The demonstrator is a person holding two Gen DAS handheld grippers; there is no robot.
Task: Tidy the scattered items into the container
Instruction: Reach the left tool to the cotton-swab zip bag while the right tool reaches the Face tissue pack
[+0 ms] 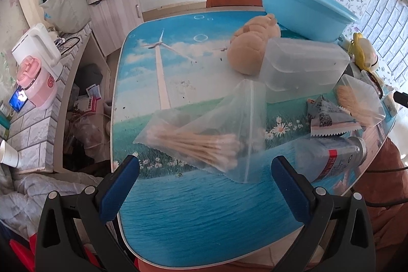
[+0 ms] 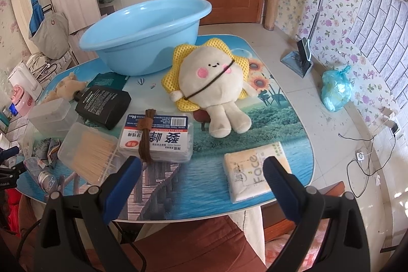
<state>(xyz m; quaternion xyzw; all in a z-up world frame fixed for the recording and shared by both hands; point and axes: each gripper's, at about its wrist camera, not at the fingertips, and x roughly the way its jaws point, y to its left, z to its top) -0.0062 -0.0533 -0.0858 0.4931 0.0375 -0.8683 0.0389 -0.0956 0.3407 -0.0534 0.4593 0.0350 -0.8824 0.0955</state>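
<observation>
While the blue basin [image 2: 145, 35] sits at the far side of the desk [image 2: 204, 185], its hollow bare as far as I can see, the loose things lie spread in front of it. Just right of it lies the round plush toy [image 2: 216, 83] with its yellow frill, feet toward me. Nearer and left of that lie the floss-pick pack [image 2: 163, 139] with a brown hair tie [image 2: 145, 137] laid across it, the black bottle [image 2: 104, 103] on its side, a clear box of toothpicks [image 2: 86, 152], a frosted lidded box [image 2: 49, 114] and a small tan plush [image 2: 66, 88]. A tissue pack [image 2: 255, 172] lies close to the near right edge. My right tongs [image 2: 201, 170] hang released above the near edge, gripping nothing, with a bare strip of desk between them.

From the left wrist view, my left tongs [image 1: 205, 170] are also spread wide and bare, poised just short of the zip bag of cotton swabs [image 1: 204, 142]. A plastic bottle [image 1: 331, 157] lies on its side near the right edge, a crumpled wrapper [image 1: 323, 119] beyond it. The desk's left half is open right up to its rounded edge.
</observation>
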